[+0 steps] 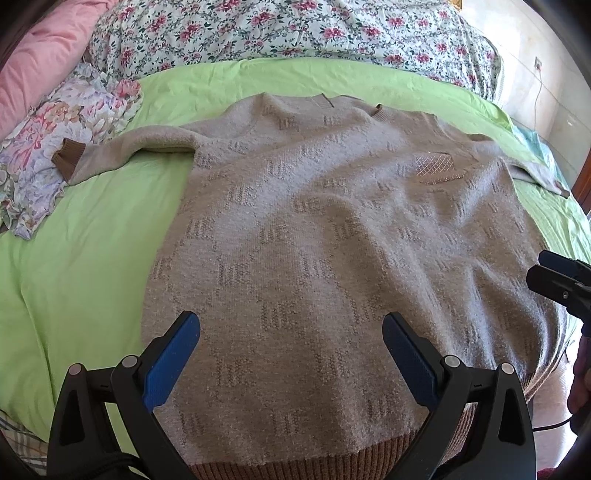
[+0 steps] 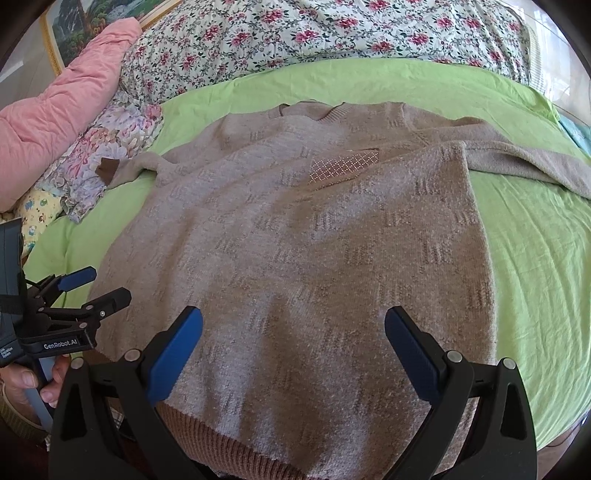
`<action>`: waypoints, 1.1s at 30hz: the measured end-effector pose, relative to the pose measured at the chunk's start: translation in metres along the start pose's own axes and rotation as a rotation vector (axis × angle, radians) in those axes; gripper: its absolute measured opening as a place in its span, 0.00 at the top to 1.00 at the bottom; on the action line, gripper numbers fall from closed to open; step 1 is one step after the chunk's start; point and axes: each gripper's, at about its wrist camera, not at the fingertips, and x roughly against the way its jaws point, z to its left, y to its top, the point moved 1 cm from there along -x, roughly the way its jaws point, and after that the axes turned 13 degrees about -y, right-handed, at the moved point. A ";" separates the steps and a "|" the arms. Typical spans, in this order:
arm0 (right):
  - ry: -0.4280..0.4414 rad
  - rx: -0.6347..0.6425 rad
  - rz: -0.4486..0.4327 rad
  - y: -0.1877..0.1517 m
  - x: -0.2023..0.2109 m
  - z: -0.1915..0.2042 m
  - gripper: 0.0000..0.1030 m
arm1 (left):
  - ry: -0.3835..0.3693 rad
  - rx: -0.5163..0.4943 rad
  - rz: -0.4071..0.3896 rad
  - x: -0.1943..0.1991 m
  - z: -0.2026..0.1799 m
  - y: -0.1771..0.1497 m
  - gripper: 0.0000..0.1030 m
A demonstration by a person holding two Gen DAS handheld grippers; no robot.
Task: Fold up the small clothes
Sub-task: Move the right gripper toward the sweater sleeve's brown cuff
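Green bed (image 1: pixel 74 258) with a beige sweater (image 1: pixel 314 240) spread flat on it. Right view shows a framed picture (image 2: pixel 74 33); left doesn't. Left gripper (image 1: pixel 291 354) and right gripper (image 2: pixel 293 354) fingers are both wide open, empty, above the hem.

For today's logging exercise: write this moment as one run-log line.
sweater: flat, unfolded | left gripper: open, empty | right gripper: open, empty

Both black two-finger grippers with blue pads, left gripper (image 1: pixel 291 354) and right gripper (image 2: pixel 293 350), tilt steeply downward, jaws spread wide and empty; a hand (image 2: pixel 26 384) grasps the left one's handle.
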 end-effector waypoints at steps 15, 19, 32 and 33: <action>-0.057 -0.036 -0.037 0.004 0.001 -0.020 0.04 | -0.013 0.011 0.038 -0.006 0.002 0.003 0.03; -0.056 -0.089 -0.048 0.008 0.001 -0.037 0.04 | -0.025 0.021 0.058 -0.009 0.003 0.006 0.03; -0.083 -0.193 -0.069 0.019 -0.001 -0.094 0.04 | -0.036 0.017 0.062 -0.022 0.000 0.023 0.03; -0.086 -0.213 -0.073 0.022 -0.001 -0.103 0.04 | -0.033 0.015 0.060 -0.023 0.000 0.026 0.03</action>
